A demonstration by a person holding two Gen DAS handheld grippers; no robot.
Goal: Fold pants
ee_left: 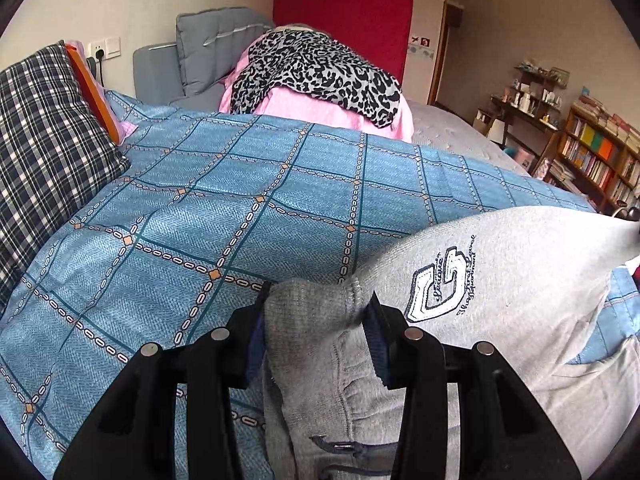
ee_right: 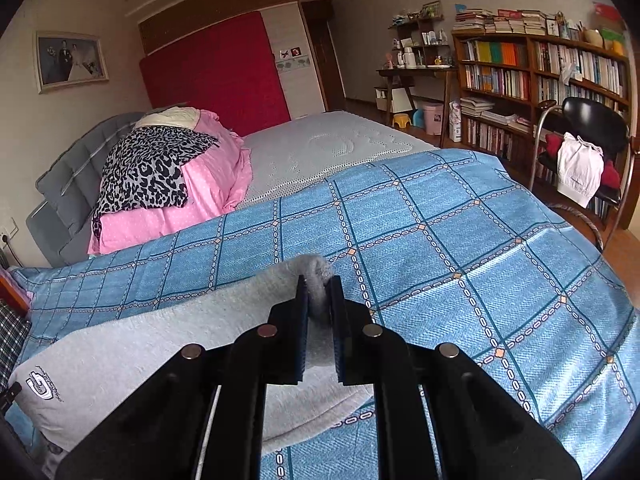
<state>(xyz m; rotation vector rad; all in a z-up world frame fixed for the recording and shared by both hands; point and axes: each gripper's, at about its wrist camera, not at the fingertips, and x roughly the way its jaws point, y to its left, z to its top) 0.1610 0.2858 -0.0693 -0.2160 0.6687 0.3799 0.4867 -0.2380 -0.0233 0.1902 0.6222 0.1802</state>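
Pants [ee_left: 500,280] pinched by both grippers [ee_left: 316,300] [ee_right: 318,292], legs cut off

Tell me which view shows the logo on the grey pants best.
Left wrist view: the logo on the grey pants is large and close. The right wrist view shows it small, at the frame's left edge.
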